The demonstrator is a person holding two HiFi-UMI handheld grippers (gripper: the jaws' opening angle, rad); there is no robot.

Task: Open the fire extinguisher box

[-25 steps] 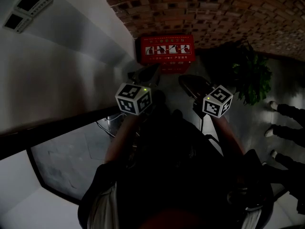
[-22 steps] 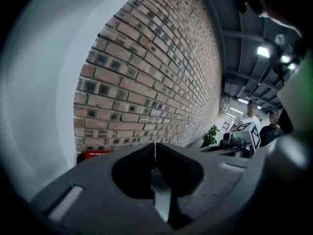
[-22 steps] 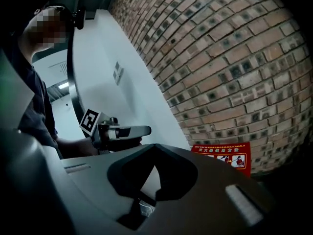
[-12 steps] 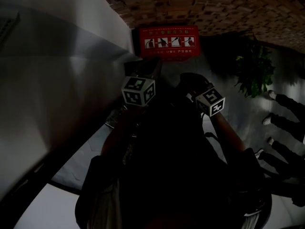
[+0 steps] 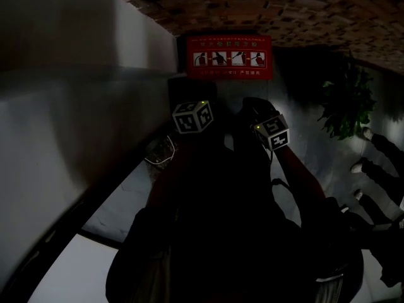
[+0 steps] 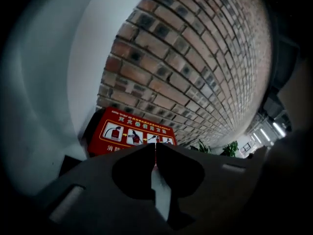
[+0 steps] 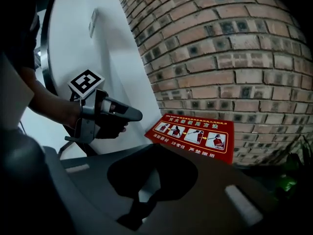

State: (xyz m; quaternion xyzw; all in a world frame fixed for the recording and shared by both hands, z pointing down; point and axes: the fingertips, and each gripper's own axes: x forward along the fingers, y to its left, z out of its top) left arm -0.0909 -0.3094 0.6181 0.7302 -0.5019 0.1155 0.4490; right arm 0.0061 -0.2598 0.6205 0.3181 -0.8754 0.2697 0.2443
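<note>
Head view dim: left tongs, right tongs pressed together, empty; could miss fire extinguisher box lid edge, upper centre.

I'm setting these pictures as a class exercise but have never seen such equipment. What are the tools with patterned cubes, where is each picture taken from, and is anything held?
There is no robot: a person holds a two-jawed tool, a gripper, in each hand; the patterned cubes belong to them. The dim picture comes from a camera on the person's head, looking steeply down over both arms. The other two come from cameras riding on each gripper, looking along its jaws. The left gripper has its jaws together with nothing between them, and so has the right gripper. Nothing is held. Ahead, at the foot of the brick wall, sits the red fire extinguisher box, closed and untouched. A green plant stands nearby.
</note>
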